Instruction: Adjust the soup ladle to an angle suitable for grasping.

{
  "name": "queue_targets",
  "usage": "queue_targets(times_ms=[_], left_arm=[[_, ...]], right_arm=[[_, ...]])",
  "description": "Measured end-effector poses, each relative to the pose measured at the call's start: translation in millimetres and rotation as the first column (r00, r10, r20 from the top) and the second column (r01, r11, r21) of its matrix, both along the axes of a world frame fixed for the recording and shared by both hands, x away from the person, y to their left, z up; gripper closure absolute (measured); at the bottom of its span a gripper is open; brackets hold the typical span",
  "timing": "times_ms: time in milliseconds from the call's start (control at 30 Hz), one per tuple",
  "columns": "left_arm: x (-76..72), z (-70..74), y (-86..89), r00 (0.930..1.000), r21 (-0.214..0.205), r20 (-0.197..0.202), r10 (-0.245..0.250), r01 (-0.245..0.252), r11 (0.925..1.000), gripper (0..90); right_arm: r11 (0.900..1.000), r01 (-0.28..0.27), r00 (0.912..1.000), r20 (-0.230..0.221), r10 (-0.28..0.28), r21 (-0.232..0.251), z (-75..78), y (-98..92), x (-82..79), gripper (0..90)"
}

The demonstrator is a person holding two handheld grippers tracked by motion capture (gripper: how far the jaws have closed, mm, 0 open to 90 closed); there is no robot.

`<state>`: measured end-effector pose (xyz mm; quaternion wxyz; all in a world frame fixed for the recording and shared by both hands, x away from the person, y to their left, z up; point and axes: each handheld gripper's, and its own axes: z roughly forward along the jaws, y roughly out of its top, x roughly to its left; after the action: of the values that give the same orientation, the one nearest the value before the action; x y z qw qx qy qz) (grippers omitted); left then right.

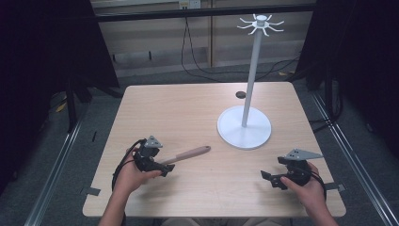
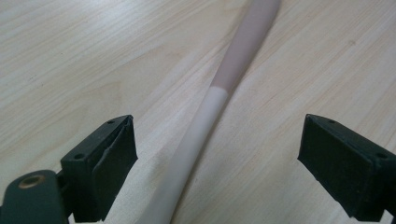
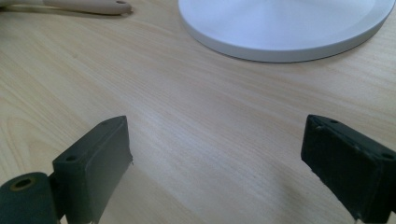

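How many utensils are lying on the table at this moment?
1. A single utensil handle, pale with a pinkish-brown end, lies between the open jaws of the left gripper, left of the white hook stand. Its working end is hidden by that gripper.

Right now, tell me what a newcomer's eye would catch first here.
The tall white hook stand rises from its round base on the table's right half. Nearer, a long utensil handle lies flat between the open jaws of the left gripper, not yet clamped. The right gripper sits open at the near right edge.
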<state>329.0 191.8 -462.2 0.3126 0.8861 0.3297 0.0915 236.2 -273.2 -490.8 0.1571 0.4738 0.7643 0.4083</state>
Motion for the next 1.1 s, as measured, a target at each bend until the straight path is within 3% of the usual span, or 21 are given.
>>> queue_targets(times_ms=[333,400,633,700,933,967,1100], left_arm=[[-0.6,-0.8,6.1,0.9997,0.036,-0.023,-0.007,0.007,0.9993,12.1],[-0.5,-0.5,6.1,0.9999,0.039,-0.008,0.012,-0.012,0.9992,12.3],[1.1,1.9,4.2,1.0000,0.055,-0.003,0.000,0.000,0.9985,14.1],[4.2,4.0,2.6,0.9992,0.093,-0.026,-0.029,0.031,0.9951,15.7],[13.2,6.7,-6.1,0.9961,0.168,-0.036,-0.081,0.086,0.9821,24.1],[17.0,7.3,-7.9,0.9948,0.193,-0.049,-0.089,0.097,0.9764,25.0],[22.1,8.2,-12.4,0.9892,0.229,-0.076,-0.126,0.140,0.9633,29.5]], right_arm=[[0.9999,-0.010,0.9999,-0.007,0.010,-0.004,0.0,4.0,9.2,8.0],[0.9999,-0.014,0.9999,-0.010,0.014,-0.003,-0.5,4.8,9.4,8.0],[1.0000,-0.005,0.9999,-0.011,0.005,0.005,0.2,0.7,8.2,8.1],[1.0000,0.001,0.9999,-0.012,0.000,0.007,0.8,0.5,7.0,8.1],[0.9998,0.000,0.9999,-0.015,0.000,0.019,0.9,-0.3,5.2,8.1],[0.9999,0.001,0.9999,-0.016,-0.001,0.017,0.7,0.1,5.3,8.0],[0.9998,-0.004,0.9999,-0.011,0.005,0.020,1.4,0.9,6.2,8.1]])
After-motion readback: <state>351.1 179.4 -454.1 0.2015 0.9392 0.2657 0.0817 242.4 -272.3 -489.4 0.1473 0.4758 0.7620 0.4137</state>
